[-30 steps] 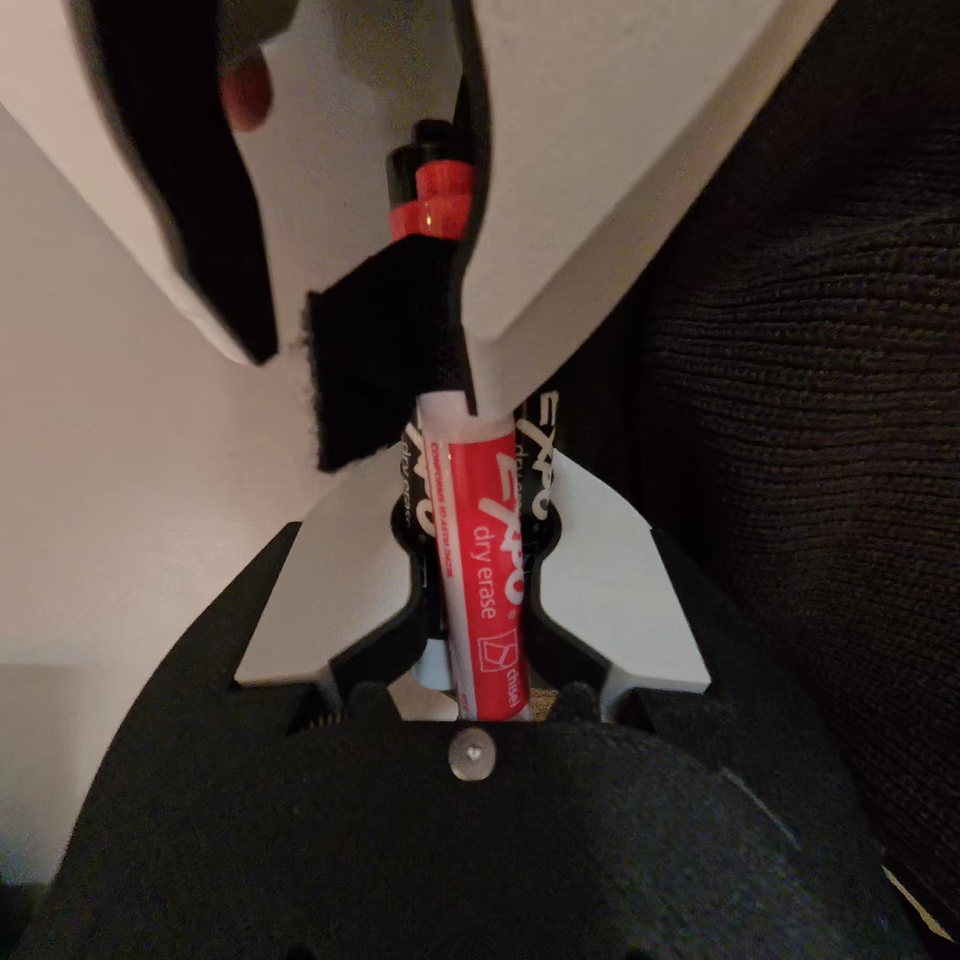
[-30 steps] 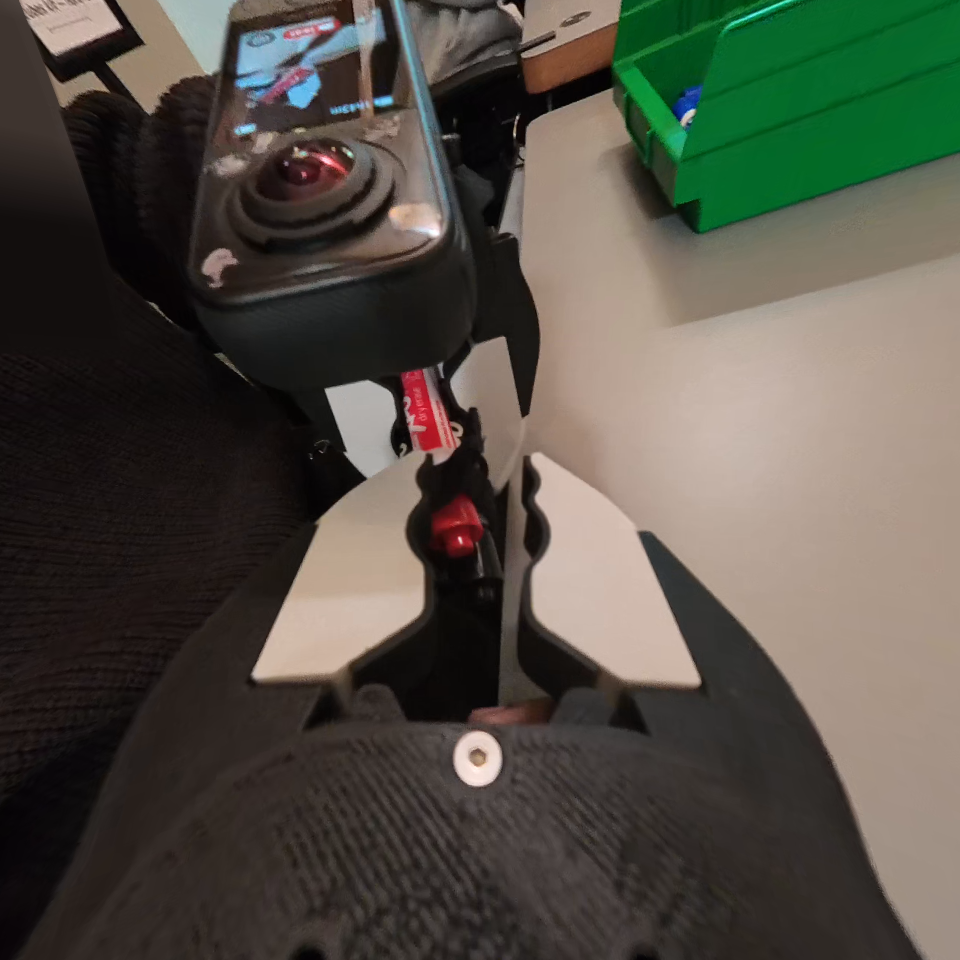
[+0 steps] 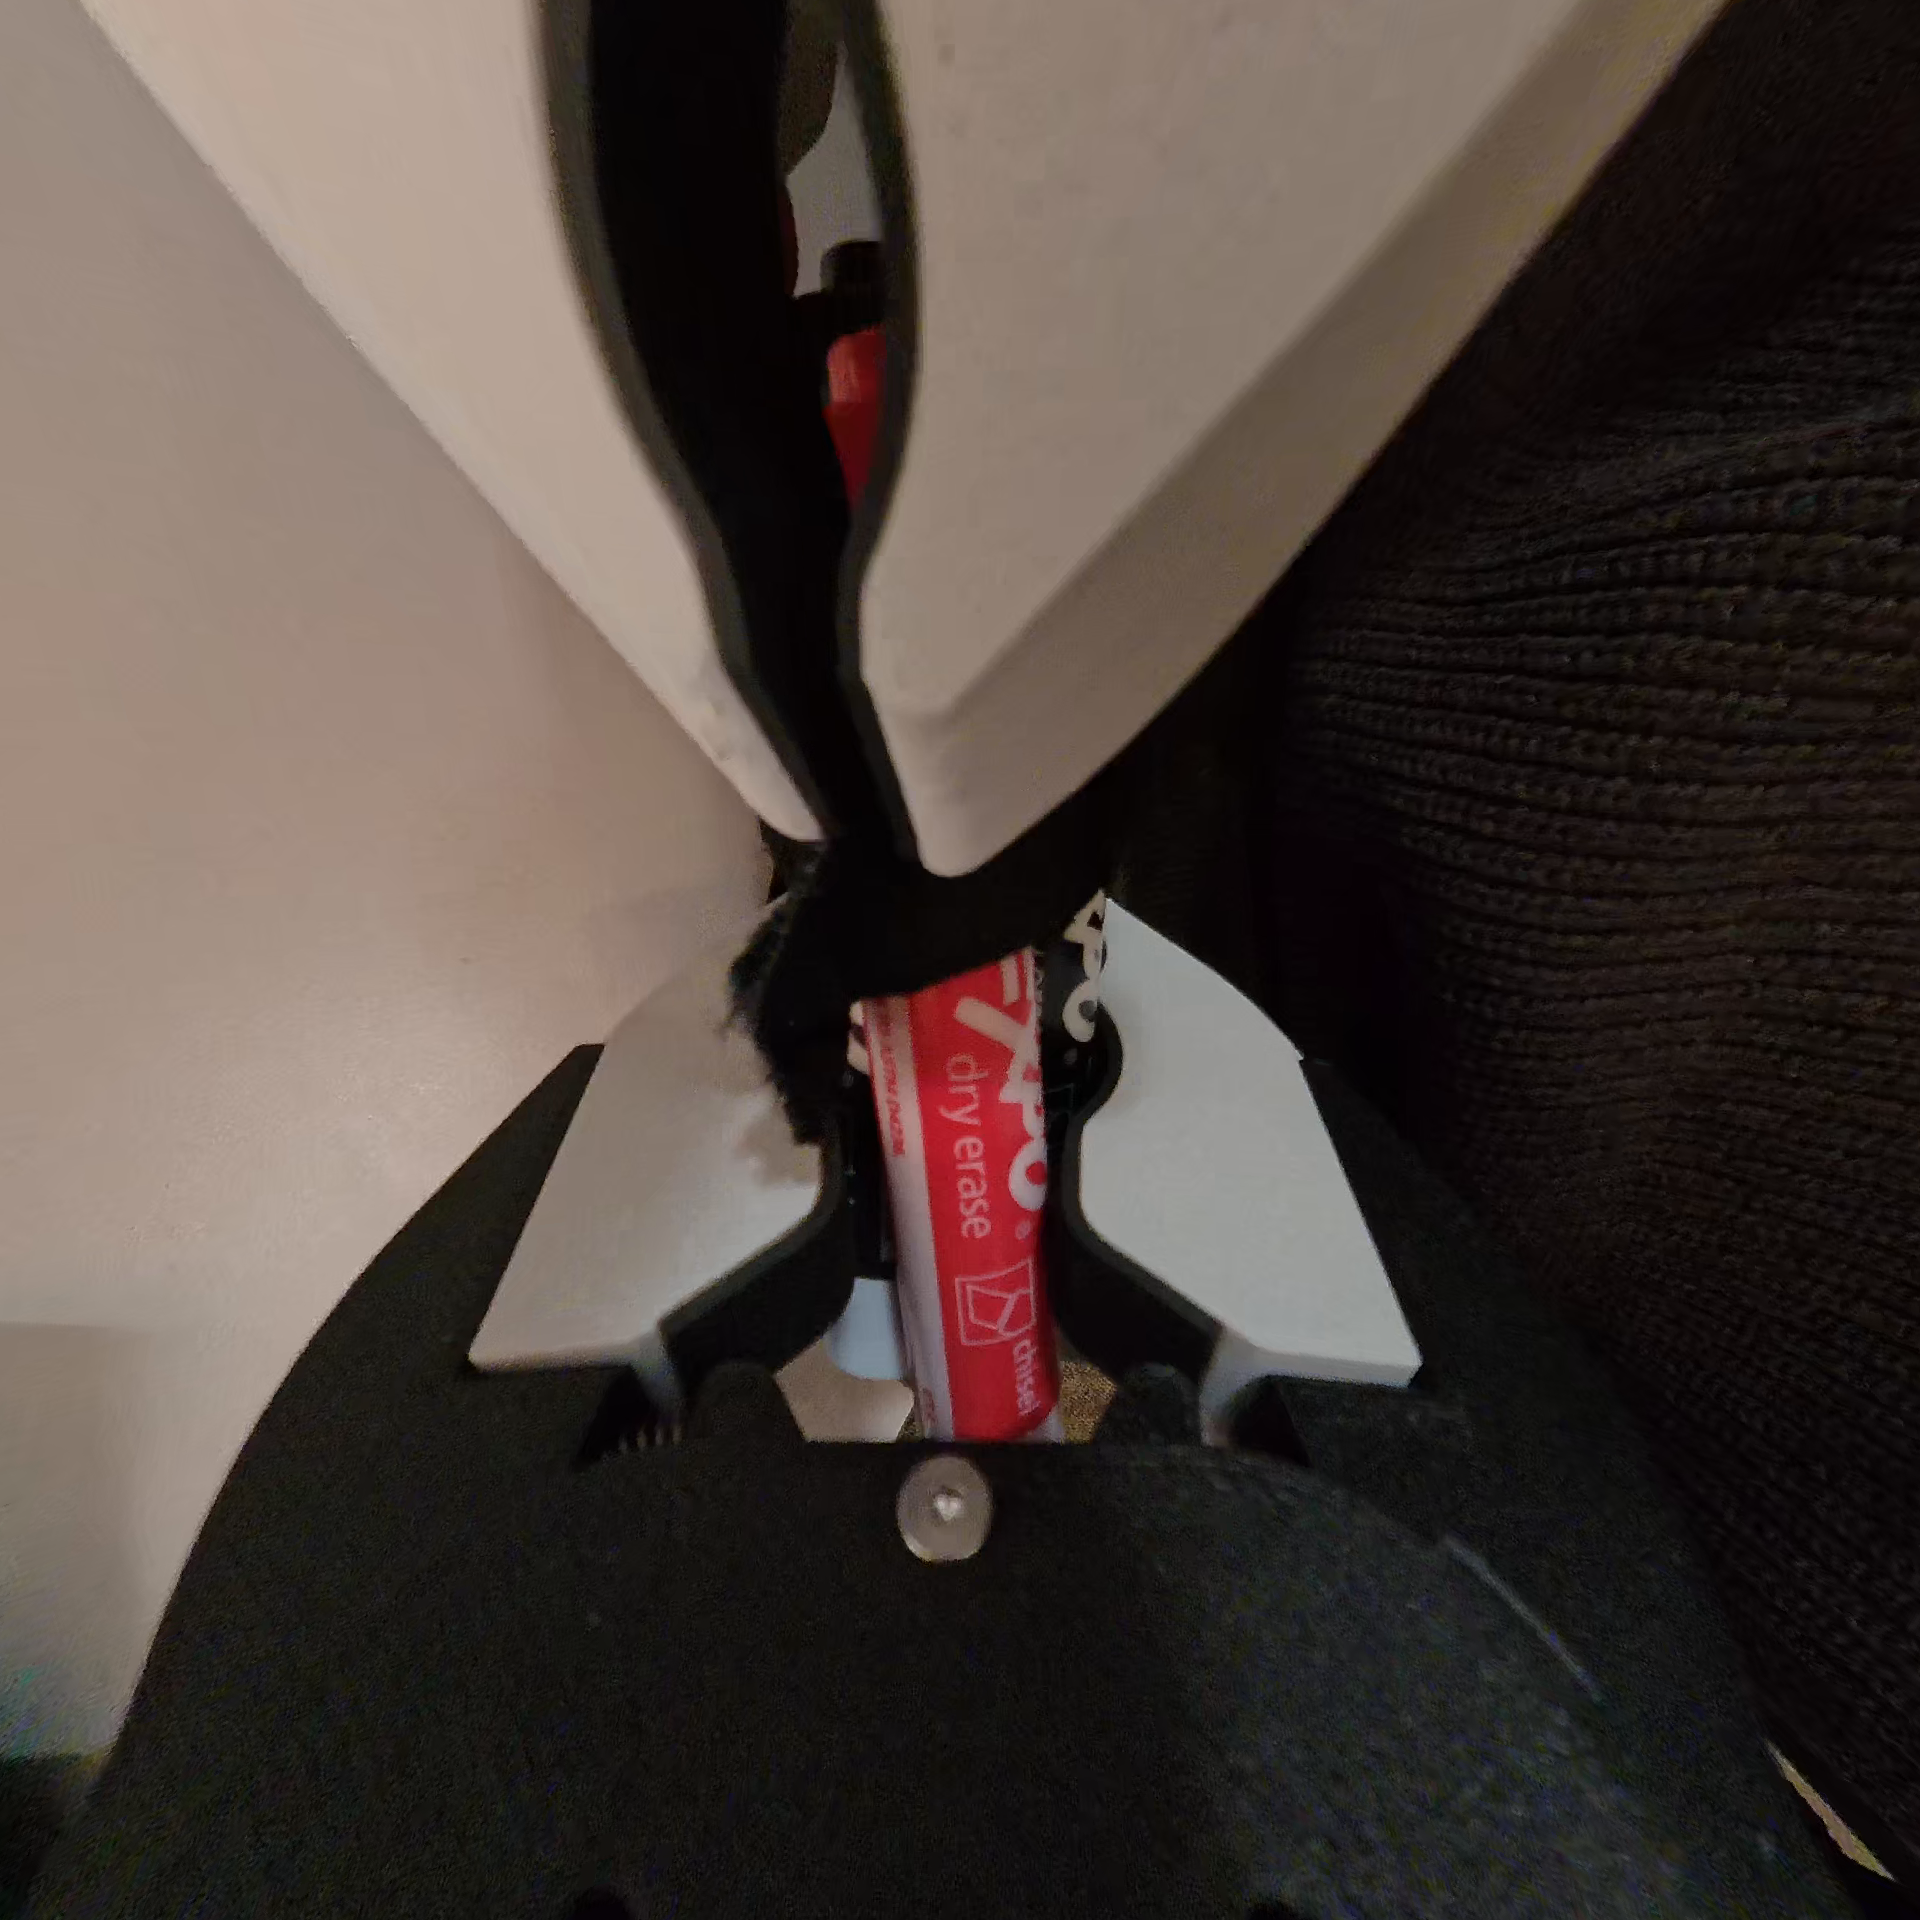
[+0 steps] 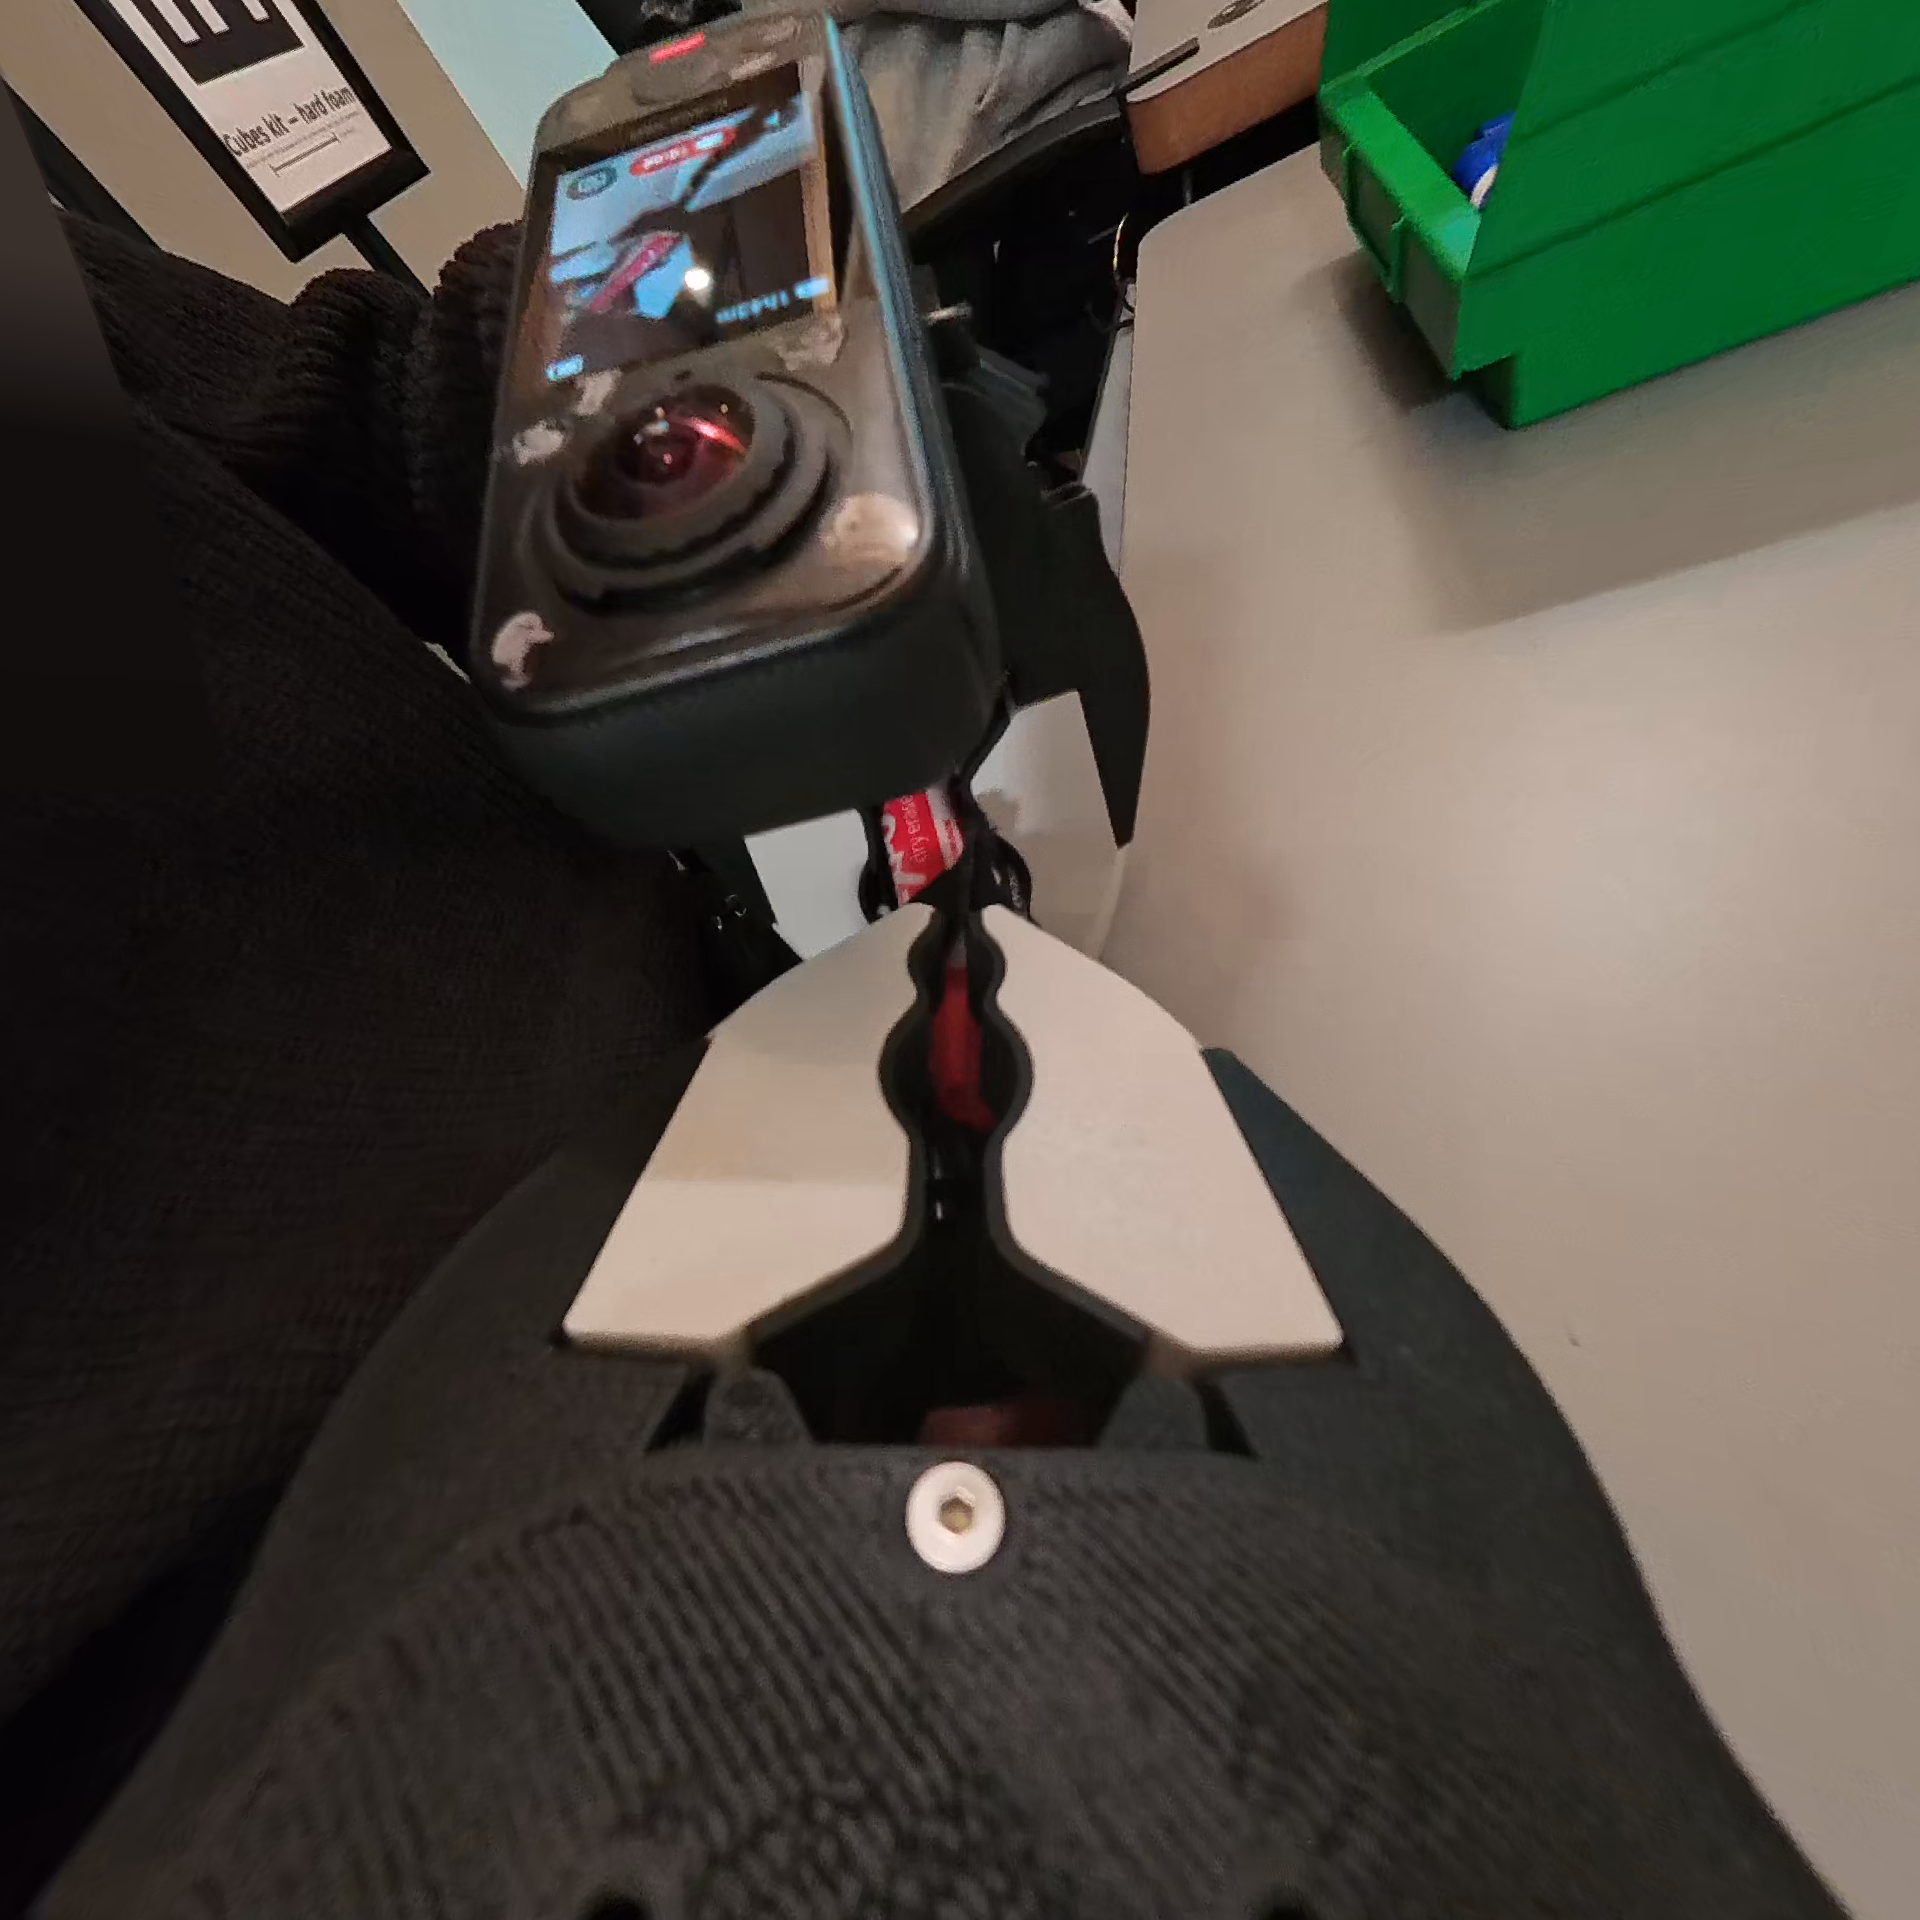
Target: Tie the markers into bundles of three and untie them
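We are finding the left gripper (image 3: 935, 966) clamping the red dry-erase marker (image 3: 966, 1195) by its barrel, and the right gripper (image 4: 956, 925) pinching its far end, beside a black strap (image 3: 894, 925). We are advising keeping both grippers in line, avoiding bending the marker

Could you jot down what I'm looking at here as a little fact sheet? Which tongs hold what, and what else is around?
Left tongs: shut on the red marker, gripping its barrel
Right tongs: shut around the marker's red tip end
Marker position: spans between the two tongs, which face each other
Black strap: wrapped across the marker near the left tongs' tips
Camera: mounted above the left tongs
Table: grey
Green bin: on the table, far right
Dark knit sleeve: beside the tongs
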`<state>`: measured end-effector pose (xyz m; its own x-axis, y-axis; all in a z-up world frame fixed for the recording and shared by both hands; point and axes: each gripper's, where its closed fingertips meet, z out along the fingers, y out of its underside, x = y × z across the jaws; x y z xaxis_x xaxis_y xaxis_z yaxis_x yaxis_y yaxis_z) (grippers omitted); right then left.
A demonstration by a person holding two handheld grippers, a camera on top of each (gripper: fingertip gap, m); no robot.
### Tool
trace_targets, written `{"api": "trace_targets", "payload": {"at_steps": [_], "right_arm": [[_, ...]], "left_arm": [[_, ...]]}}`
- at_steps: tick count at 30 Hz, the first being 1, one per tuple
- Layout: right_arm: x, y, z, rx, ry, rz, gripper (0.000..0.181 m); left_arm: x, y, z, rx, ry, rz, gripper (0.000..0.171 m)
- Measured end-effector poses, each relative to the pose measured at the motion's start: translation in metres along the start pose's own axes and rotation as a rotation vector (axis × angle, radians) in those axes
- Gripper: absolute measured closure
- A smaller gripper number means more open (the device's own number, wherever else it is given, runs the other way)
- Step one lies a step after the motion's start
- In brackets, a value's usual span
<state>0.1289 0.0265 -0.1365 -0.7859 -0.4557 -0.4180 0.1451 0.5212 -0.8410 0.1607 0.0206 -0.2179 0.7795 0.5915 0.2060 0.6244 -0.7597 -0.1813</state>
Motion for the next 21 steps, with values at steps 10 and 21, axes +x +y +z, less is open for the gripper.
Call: {"api": "trace_targets", "payload": {"at_steps": [10,21], "right_arm": [[0.01,0.001,-0.026,-0.013,0.08,-0.066,0.157],[0.003,0.015,-0.015,-0.1,0.068,-0.156,0.16]], "left_arm": [[-0.002,-0.001,-0.004,0.018,-0.006,-0.002,0.128],[-0.001,-0.003,-0.003,0.016,-0.01,0.014,0.128]]}}
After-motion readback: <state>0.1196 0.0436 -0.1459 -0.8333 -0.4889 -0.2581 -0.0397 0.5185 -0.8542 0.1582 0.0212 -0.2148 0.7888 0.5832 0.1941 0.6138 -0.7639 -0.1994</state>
